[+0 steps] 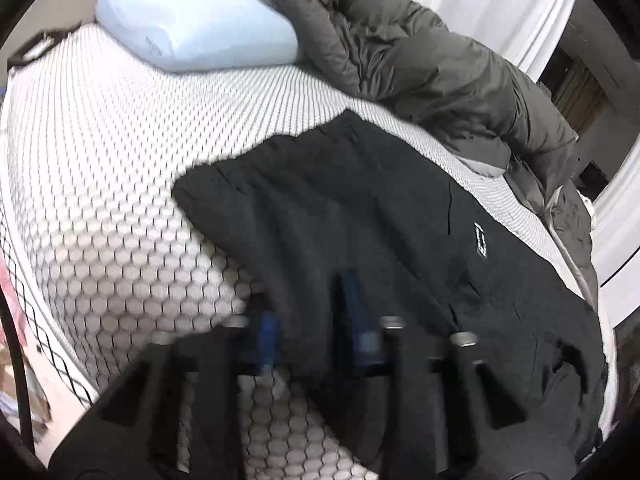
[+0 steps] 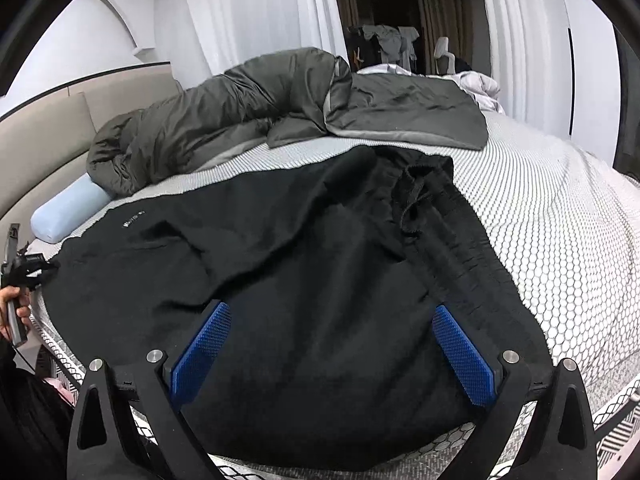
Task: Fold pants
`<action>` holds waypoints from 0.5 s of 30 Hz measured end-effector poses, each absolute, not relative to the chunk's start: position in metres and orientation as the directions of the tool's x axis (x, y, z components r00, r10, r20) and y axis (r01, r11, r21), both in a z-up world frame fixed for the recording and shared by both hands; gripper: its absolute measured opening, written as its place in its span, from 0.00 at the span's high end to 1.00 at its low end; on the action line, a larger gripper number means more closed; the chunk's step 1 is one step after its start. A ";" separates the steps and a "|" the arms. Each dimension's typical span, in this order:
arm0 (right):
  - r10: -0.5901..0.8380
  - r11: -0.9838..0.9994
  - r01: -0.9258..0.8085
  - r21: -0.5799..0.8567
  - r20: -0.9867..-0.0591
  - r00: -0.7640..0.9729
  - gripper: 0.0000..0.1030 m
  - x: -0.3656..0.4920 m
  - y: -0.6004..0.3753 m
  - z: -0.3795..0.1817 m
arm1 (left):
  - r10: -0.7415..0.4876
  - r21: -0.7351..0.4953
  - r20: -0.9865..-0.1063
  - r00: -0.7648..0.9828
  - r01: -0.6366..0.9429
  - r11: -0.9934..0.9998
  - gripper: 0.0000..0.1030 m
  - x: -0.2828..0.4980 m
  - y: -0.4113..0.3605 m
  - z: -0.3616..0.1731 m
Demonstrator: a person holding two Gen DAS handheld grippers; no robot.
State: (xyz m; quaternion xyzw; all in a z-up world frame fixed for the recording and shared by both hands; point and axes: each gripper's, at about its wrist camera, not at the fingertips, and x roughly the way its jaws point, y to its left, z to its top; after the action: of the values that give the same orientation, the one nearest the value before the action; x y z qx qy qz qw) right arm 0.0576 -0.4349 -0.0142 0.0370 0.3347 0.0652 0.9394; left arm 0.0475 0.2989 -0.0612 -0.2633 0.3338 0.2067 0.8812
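Note:
Black pants [image 1: 360,208] lie spread across a bed covered in a white hexagon-patterned sheet [image 1: 100,160]. A small white logo [image 1: 480,240] shows on them. My left gripper [image 1: 308,304] is blurred; its blue pads [image 1: 266,336] stand close together with a fold of the pants' edge pinched between them. In the right wrist view a hand holds this left gripper [image 2: 24,268] at the far left edge of the pants [image 2: 280,248]. My right gripper [image 2: 331,310] hovers just over the near part of the pants, its blue pads [image 2: 204,344] wide apart with nothing gripped.
A light blue pillow [image 1: 196,28] lies by the beige headboard [image 2: 40,140]. A bunched grey-green duvet [image 2: 240,108] runs along the far side of the bed. White curtains [image 2: 248,20] and a doorway with hung clothes [image 2: 384,40] stand behind it.

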 end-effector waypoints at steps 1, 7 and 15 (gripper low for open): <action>0.142 0.989 -0.088 0.116 -0.632 0.762 0.00 0.058 -0.435 -0.016 | 0.206 -0.305 -0.696 0.688 -0.542 0.783 0.93 0.048 0.297 -0.060; 0.098 0.995 -0.065 0.074 -0.658 0.747 0.00 0.055 -0.430 -0.020 | 0.333 -0.165 -0.650 0.683 -0.554 0.816 0.97 0.009 0.284 -0.044; 0.065 0.994 -0.103 -0.018 -0.671 0.738 0.00 0.059 -0.408 -0.019 | 0.389 -0.126 -0.622 0.679 -0.577 0.807 0.87 -0.034 0.272 -0.030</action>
State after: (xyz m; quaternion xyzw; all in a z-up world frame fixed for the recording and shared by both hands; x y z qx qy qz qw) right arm 0.0593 -0.4076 -0.0186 -0.0268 0.3589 0.0451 0.9319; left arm -0.0343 0.2723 -0.0300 -0.1581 0.2978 0.2677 0.9026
